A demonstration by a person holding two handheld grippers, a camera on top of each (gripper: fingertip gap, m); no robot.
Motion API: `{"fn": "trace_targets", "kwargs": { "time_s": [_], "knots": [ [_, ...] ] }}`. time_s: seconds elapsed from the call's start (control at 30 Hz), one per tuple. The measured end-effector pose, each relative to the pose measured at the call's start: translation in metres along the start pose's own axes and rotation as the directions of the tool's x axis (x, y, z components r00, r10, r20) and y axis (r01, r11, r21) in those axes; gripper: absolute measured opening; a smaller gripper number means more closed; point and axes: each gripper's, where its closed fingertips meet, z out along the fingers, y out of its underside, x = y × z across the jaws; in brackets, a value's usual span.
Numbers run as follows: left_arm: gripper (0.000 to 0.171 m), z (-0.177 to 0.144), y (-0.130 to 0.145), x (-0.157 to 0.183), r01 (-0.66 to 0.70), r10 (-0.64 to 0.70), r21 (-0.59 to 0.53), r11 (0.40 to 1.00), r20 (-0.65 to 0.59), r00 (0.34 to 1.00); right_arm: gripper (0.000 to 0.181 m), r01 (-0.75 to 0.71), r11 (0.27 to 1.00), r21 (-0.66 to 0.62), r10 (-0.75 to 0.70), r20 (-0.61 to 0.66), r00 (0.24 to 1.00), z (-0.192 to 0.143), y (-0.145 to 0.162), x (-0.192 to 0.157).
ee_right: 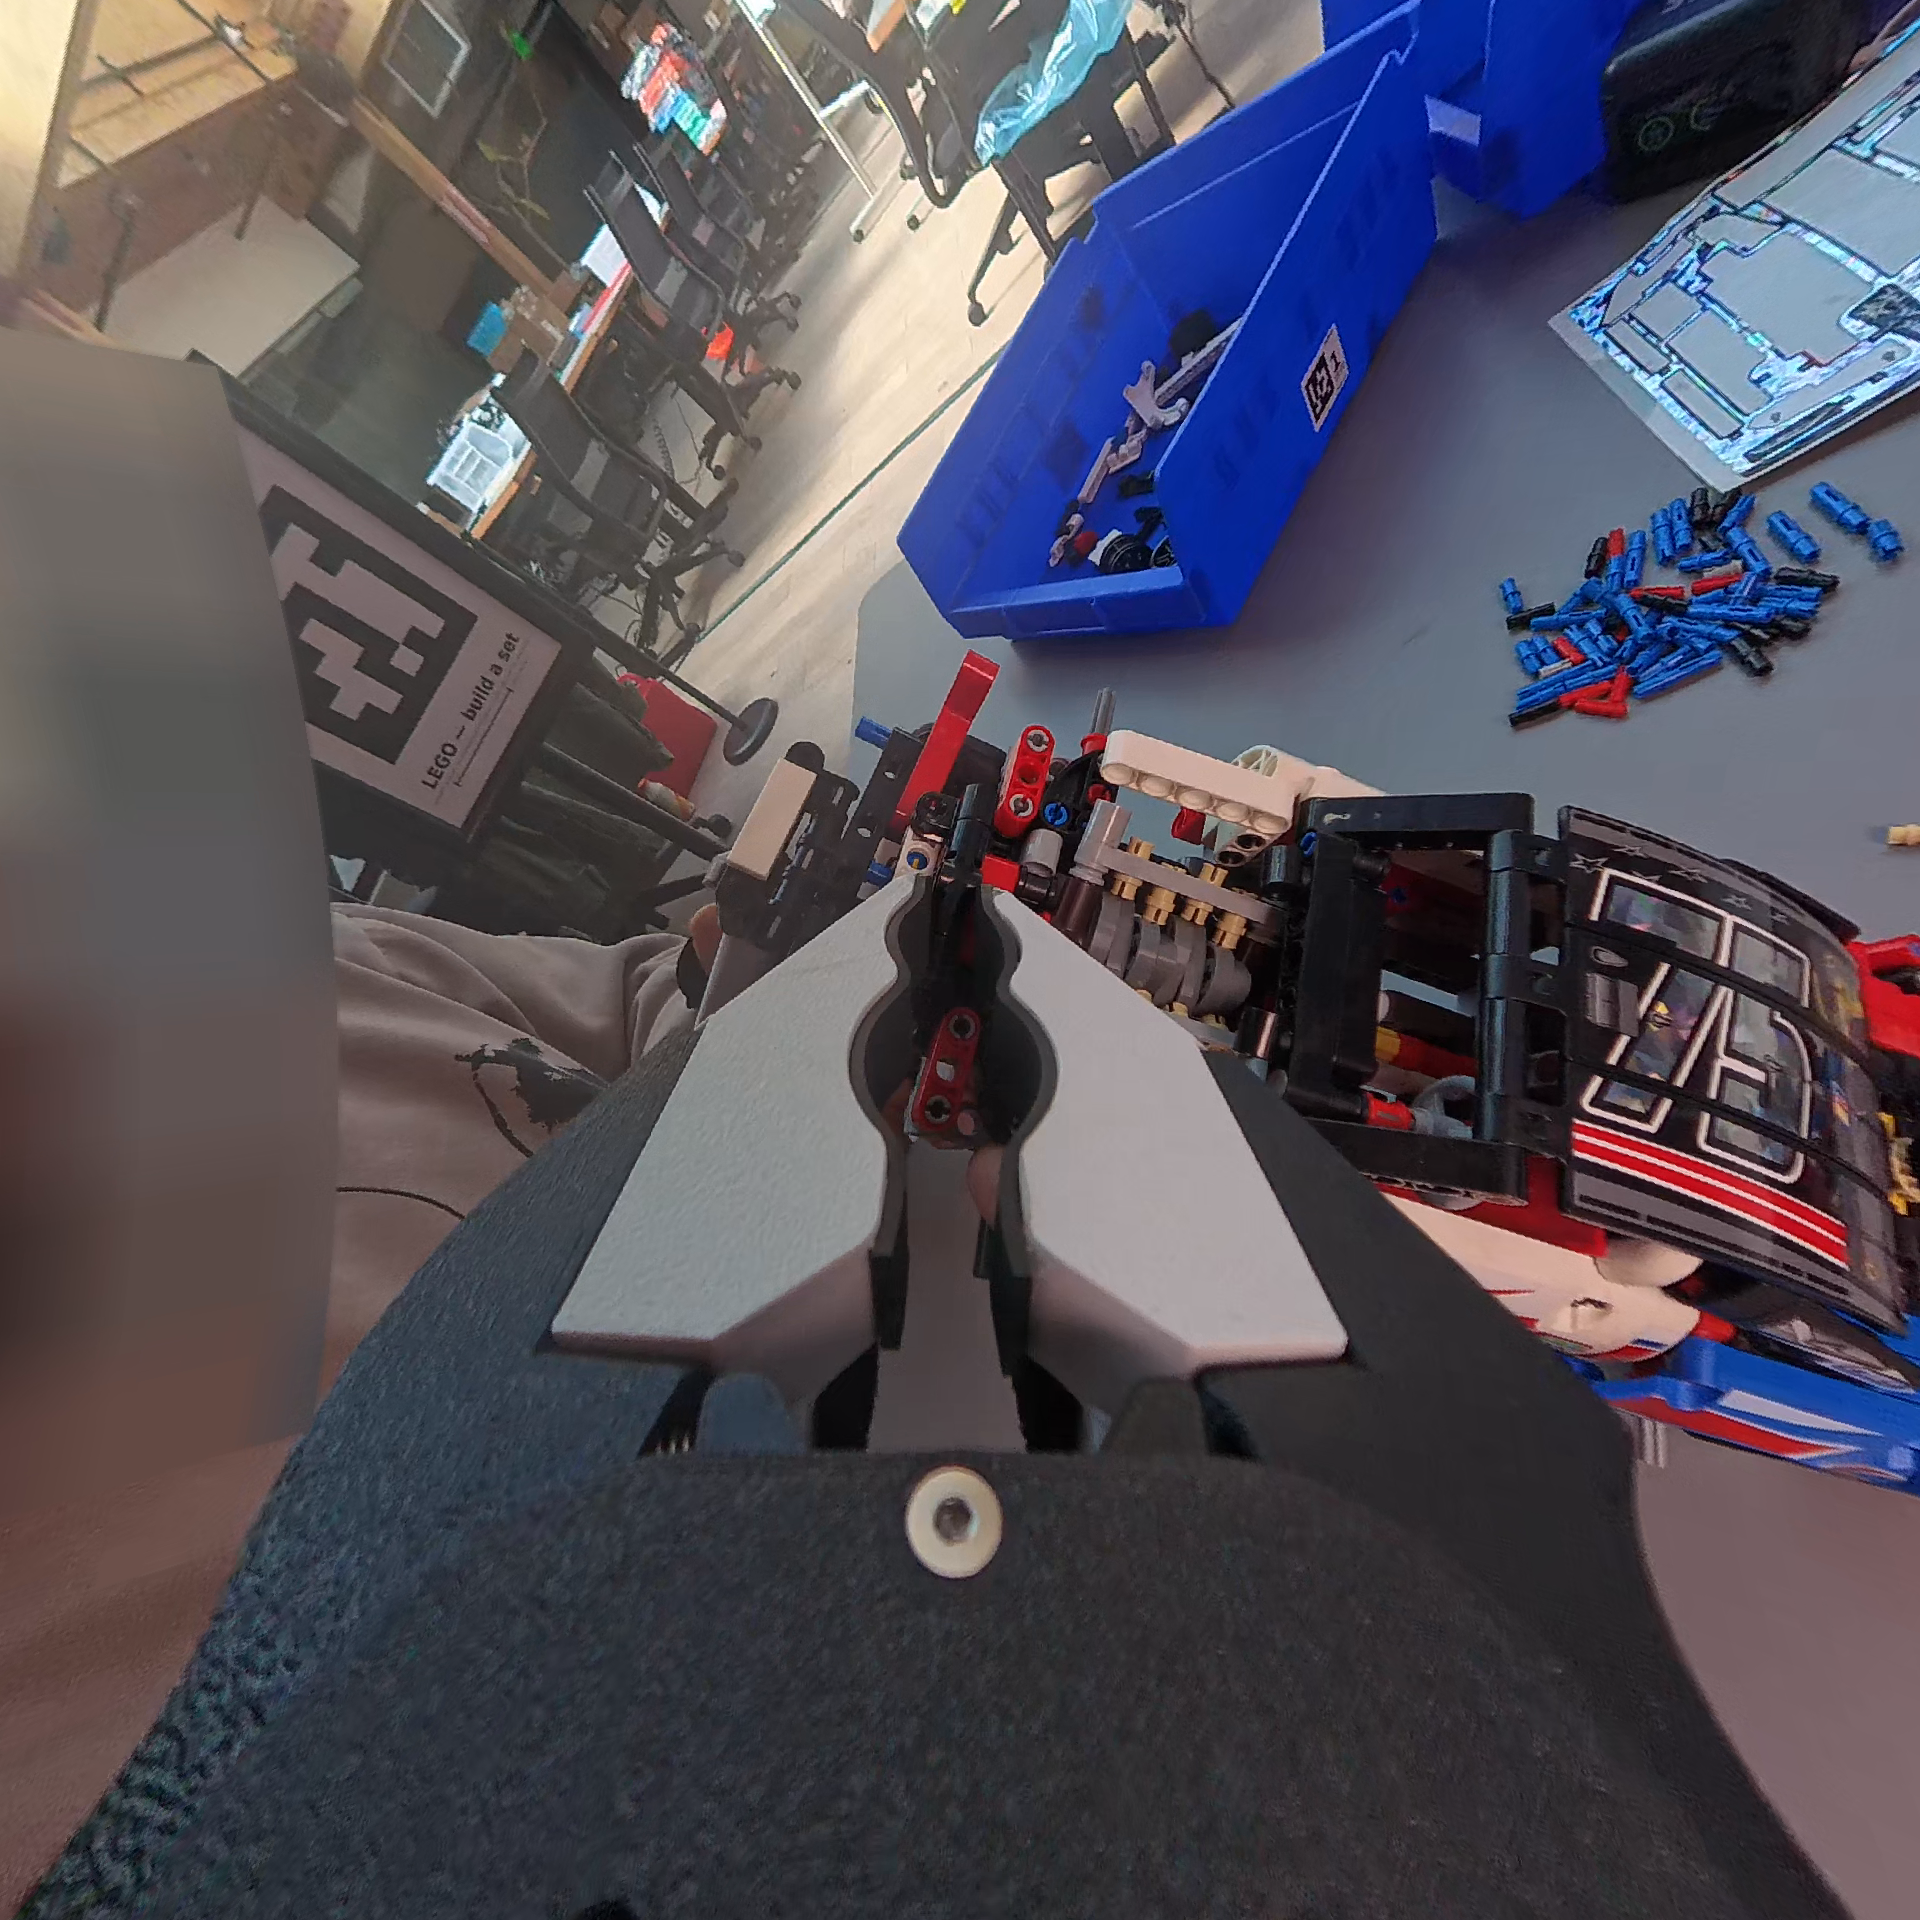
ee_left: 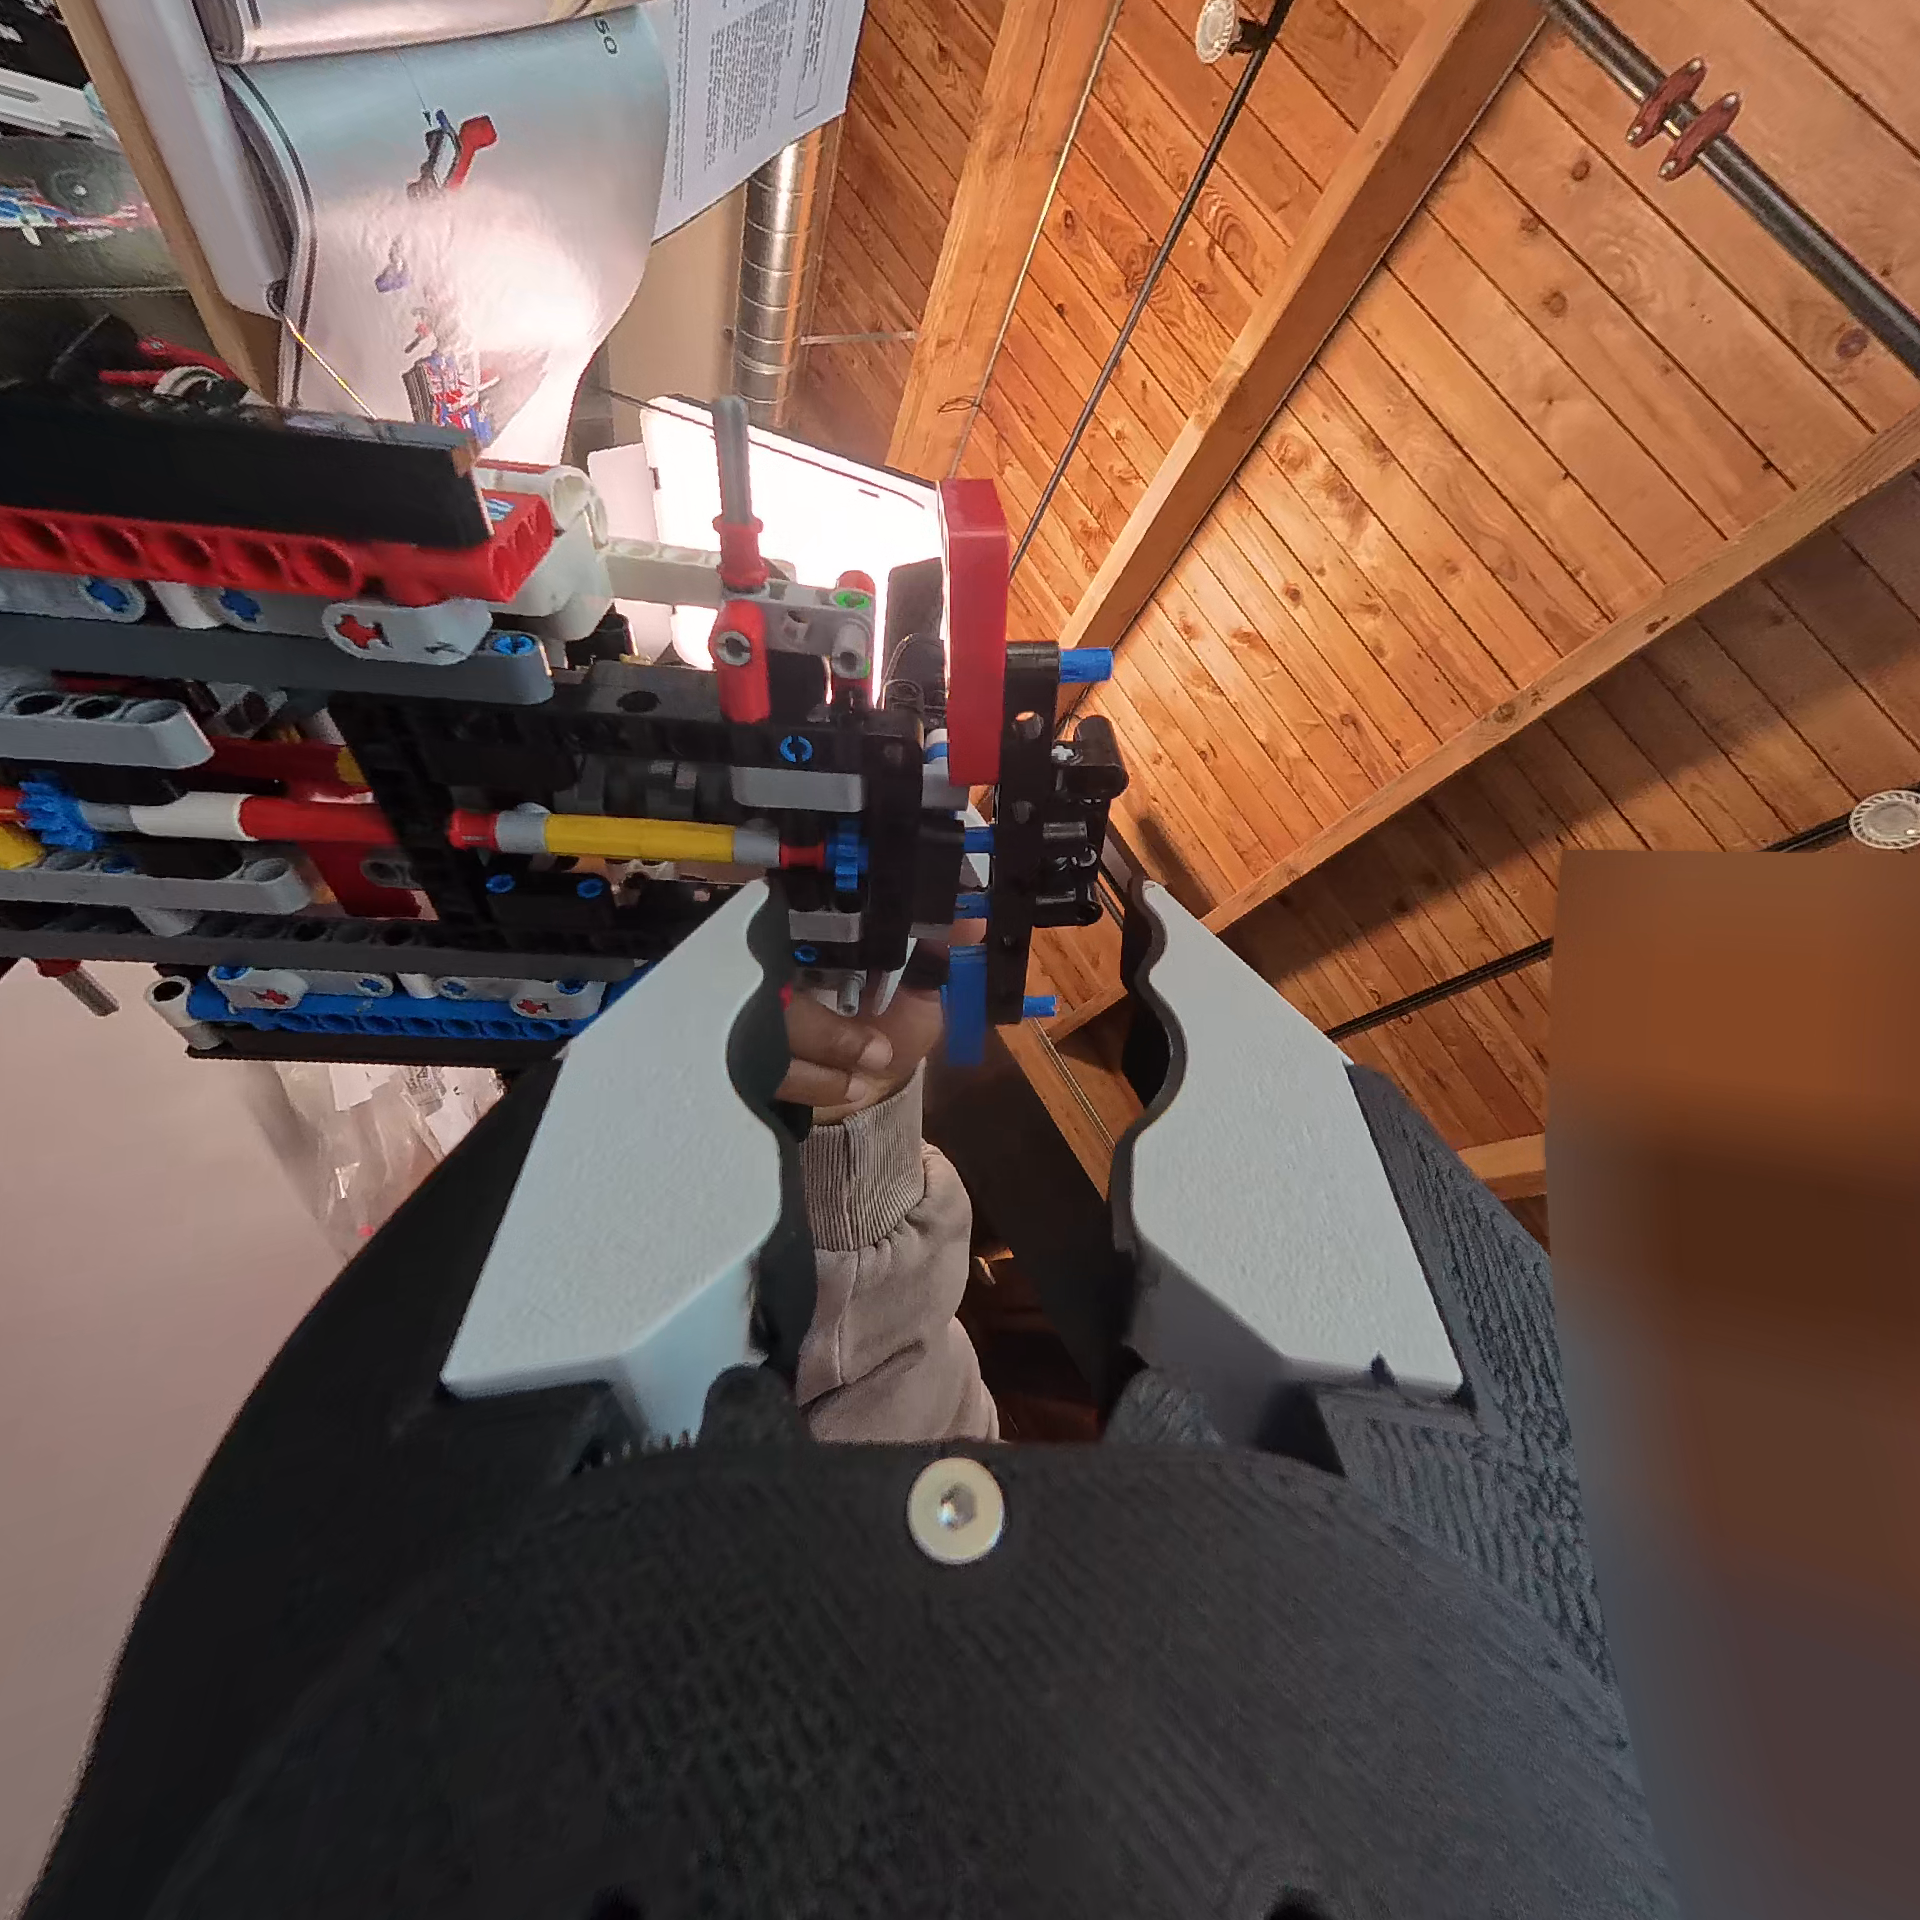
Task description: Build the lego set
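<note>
The partly built Lego car [ee_right: 1455, 987] lies on the grey table [ee_right: 1351, 686], with a black numbered roof and a red, white and blue body. My right gripper [ee_right: 951, 894] is shut on a black-and-red beam part [ee_right: 948, 1070] at the car's rear end. In the left wrist view I see the car's underside [ee_left: 623, 769] from below, with a red panel [ee_left: 977, 623] and a black frame with blue pins [ee_left: 1029, 831] at its end. My left gripper [ee_left: 951, 904] is open, its fingers either side of that end. A hand in a beige sleeve [ee_left: 873, 1174] shows between them.
Blue bins [ee_right: 1195, 416] with loose parts stand at the table's far side. A pile of blue, black and red pins [ee_right: 1662, 603] and a sticker sheet [ee_right: 1766, 312] lie to the right. An instruction booklet [ee_left: 447, 208] hangs beyond the car. A marker sign [ee_right: 395, 665] stands at the left. My two grippers' fingertips are within a few centimetres of each other.
</note>
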Motion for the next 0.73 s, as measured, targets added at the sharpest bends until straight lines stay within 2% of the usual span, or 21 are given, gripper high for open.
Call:
{"fn": "trace_targets", "kwargs": {
  "time_s": [0.2, 0.37, 0.53, 0.73],
  "knots": [
    [0.055, -0.006, -0.003, -0.004, -0.019, 0.018, 0.026, 0.999, 0.004, 1.000, 0.004, 0.025, 1.000, -0.007, -0.025, -0.020, 0.999, 0.010, 0.005, -0.002],
    [0.055, -0.021, -0.002, -0.003, -0.015, 0.016, 0.016, 1.000, -0.056, 0.998, 0.005, 0.053, 0.999, -0.009, -0.053, -0.026, 0.998, 0.019, 0.014, -0.005],
    [0.055, -0.044, -0.002, -0.007, -0.008, 0.008, -0.003, 1.000, -0.113, 0.994, 0.004, 0.164, 0.986, -0.026, -0.166, -0.113, 0.980, 0.038, 0.029, -0.006],
    [0.055, -0.064, -0.008, -0.005, 0.005, -0.009, -0.020, 1.000, -0.181, 0.984, 0.005, 0.158, 0.986, -0.057, -0.164, -0.117, 0.980, 0.059, 0.037, -0.009]
  ]
}}
